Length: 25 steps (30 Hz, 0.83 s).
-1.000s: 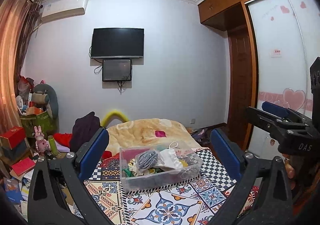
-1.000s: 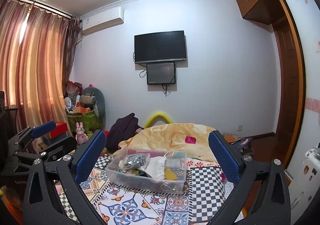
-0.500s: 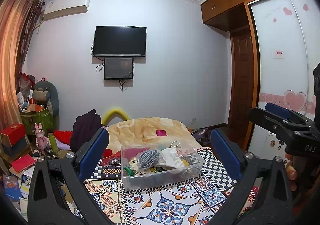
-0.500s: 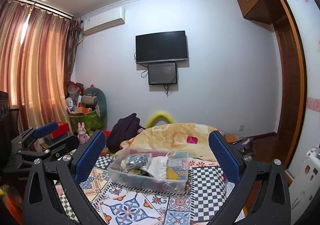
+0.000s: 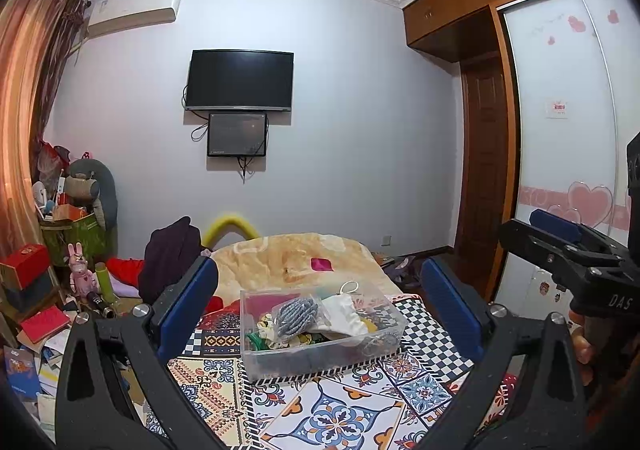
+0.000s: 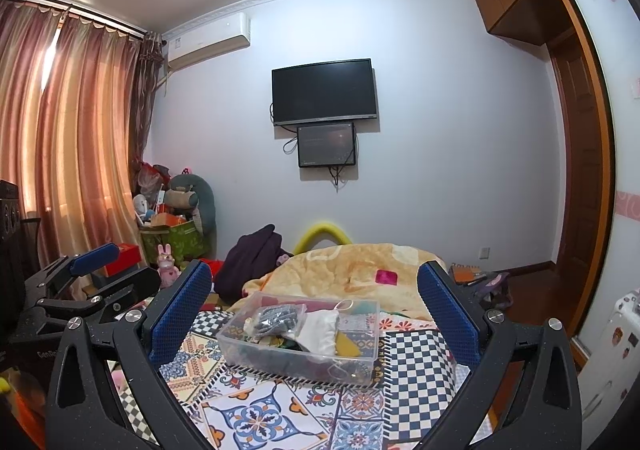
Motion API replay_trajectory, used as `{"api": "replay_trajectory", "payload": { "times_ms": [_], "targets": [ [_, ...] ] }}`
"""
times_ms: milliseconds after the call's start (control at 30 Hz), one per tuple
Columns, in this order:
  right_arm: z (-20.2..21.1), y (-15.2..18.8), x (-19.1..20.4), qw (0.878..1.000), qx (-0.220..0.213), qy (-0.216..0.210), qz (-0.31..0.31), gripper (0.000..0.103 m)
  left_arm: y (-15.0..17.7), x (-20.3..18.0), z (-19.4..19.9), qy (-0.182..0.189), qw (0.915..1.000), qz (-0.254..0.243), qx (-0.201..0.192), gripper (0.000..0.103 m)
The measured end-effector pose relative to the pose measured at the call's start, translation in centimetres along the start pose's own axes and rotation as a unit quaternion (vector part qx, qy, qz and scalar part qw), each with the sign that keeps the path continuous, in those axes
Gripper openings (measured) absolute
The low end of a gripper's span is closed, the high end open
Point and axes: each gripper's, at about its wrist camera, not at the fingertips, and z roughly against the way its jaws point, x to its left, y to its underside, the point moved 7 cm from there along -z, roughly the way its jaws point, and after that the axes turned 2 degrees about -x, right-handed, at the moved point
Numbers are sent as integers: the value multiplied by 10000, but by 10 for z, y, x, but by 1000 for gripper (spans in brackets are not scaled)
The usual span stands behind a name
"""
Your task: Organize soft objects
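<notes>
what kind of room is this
Most likely a bedroom in a home: a bed with a yellow blanket and a patterned quilt, a wall-mounted TV, and a sliding wardrobe. A clear bin of soft items sits on the bed.

Pale wall [image 6: 440, 130]; black TV [image 6: 324, 92] at 12 o'clock; pink curtains [image 6: 76, 122] at 9, seemingly backlit; wooden wardrobe [image 5: 480, 2] at 2.
</notes>
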Motion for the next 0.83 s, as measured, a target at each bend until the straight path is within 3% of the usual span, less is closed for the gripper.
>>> {"api": "replay_trajectory", "payload": {
  "times_ms": [833],
  "targets": [
    [-2,3,0,9999,154,-59,-12,103,3,-5,-2,77,9999,-25,123,103]
  ]
}}
